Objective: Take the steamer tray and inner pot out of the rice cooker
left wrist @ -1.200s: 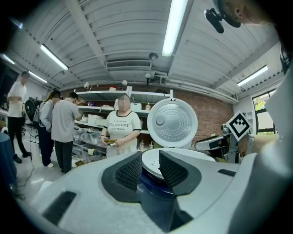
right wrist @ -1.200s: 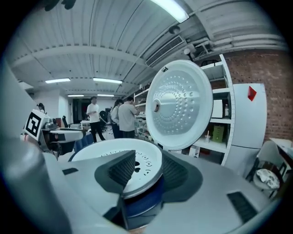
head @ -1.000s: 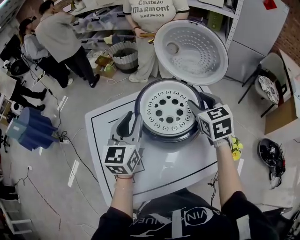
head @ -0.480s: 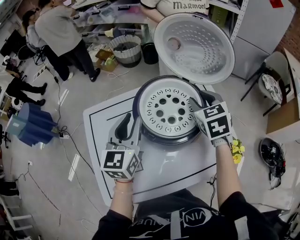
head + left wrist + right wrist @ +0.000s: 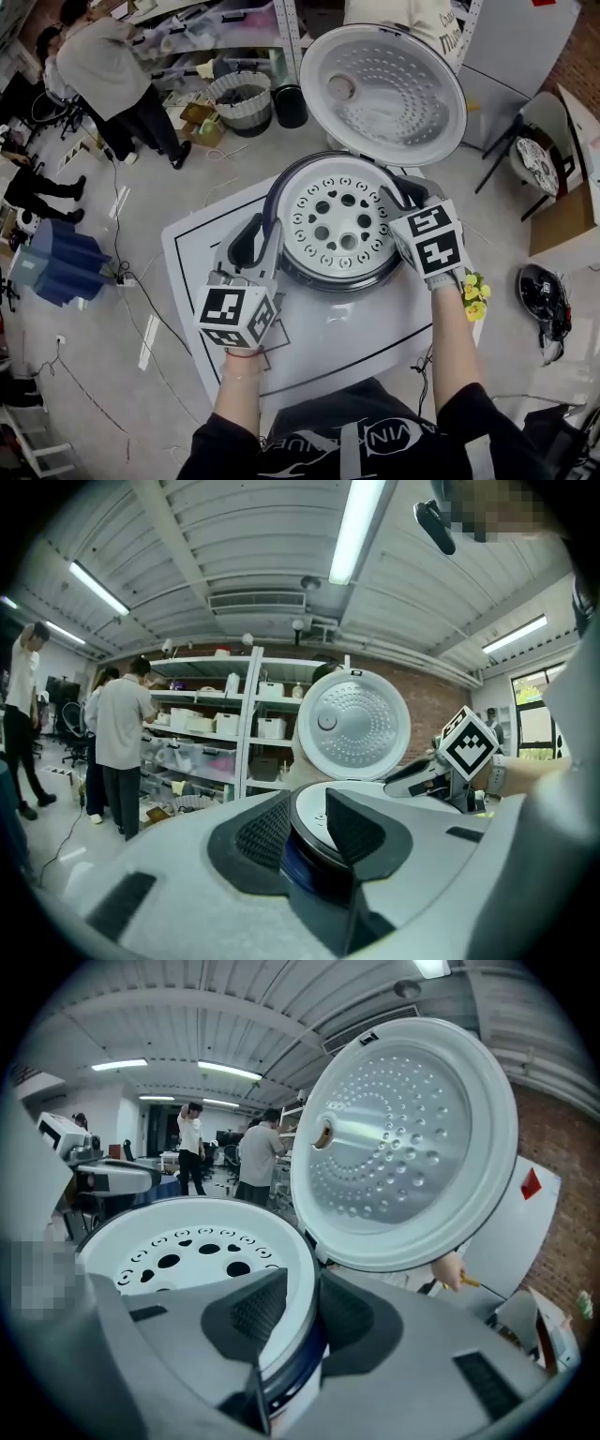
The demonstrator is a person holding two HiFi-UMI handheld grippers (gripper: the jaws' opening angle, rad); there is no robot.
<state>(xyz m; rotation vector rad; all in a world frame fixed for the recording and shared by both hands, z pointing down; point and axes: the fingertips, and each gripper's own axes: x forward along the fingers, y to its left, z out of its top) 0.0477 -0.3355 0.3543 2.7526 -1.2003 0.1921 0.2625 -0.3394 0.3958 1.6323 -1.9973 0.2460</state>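
With my left gripper [image 5: 309,829] clamped on the steamer tray [image 5: 342,223] rim and my right gripper [image 5: 302,1309] jaws just closing onto the opposite rim, I should next lift it level.

Right gripper [image 5: 298,1309] jaws just closed, gripping

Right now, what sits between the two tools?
The white steamer tray with holes, inside the rice cooker, as the head view shows. The left tool and right tool each grip its rim; the right jaws have just been closing.
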